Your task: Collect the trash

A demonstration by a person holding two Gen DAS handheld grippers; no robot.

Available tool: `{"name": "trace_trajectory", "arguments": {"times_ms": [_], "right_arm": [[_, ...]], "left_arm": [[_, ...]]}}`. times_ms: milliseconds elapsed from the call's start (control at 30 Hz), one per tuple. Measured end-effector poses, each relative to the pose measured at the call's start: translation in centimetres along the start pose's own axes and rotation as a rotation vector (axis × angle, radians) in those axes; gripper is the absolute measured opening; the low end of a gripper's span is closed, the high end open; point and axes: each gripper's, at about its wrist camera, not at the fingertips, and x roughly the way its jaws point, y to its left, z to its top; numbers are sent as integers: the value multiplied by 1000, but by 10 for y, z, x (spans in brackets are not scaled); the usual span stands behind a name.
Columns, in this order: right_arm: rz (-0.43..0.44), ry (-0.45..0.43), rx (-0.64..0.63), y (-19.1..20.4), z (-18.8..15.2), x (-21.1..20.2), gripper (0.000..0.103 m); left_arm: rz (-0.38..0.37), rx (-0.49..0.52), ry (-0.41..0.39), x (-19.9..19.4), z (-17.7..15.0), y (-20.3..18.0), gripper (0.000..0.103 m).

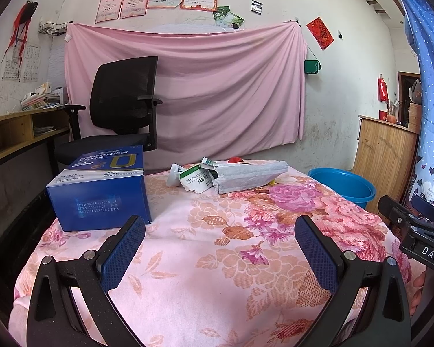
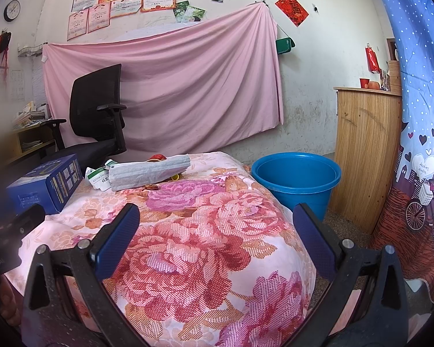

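A grey face mask [image 1: 247,177] [image 2: 147,173] lies at the far end of the floral-clothed table [image 1: 205,260] [image 2: 193,248]. Under its left end sit a torn white-and-green packet [image 1: 195,180] [image 2: 98,177] and a white scrap [image 1: 175,173]; something red [image 1: 235,160] [image 2: 157,157] and yellow [image 2: 175,177] shows behind it. A blue box [image 1: 101,193] [image 2: 46,185] stands on the table's left side. My left gripper [image 1: 220,228] and right gripper [image 2: 215,217] hover open above the near table, both empty. A blue bucket [image 1: 343,183] [image 2: 296,177] stands on the floor to the right.
A black office chair [image 1: 121,110] [image 2: 98,115] stands behind the table before a pink sheet [image 1: 188,86] on the wall. A wooden cabinet [image 1: 387,150] [image 2: 367,150] and a blue curtain [image 2: 419,115] are right, a shelf desk [image 1: 20,133] left. The other gripper's body [image 1: 413,228] [image 2: 8,231] shows at each frame's edge.
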Motion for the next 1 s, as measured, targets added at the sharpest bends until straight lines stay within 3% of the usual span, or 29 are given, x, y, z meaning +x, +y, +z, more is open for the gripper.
{"name": "trace_trajectory", "arguments": {"times_ms": [700, 1000], "right_arm": [[21, 13, 17, 0, 2, 0, 103], [67, -61, -18, -4, 48, 4, 103]], "left_arm": [[-1, 8, -4, -1, 1, -1, 101], [18, 57, -62, 10, 34, -9, 101]]}}
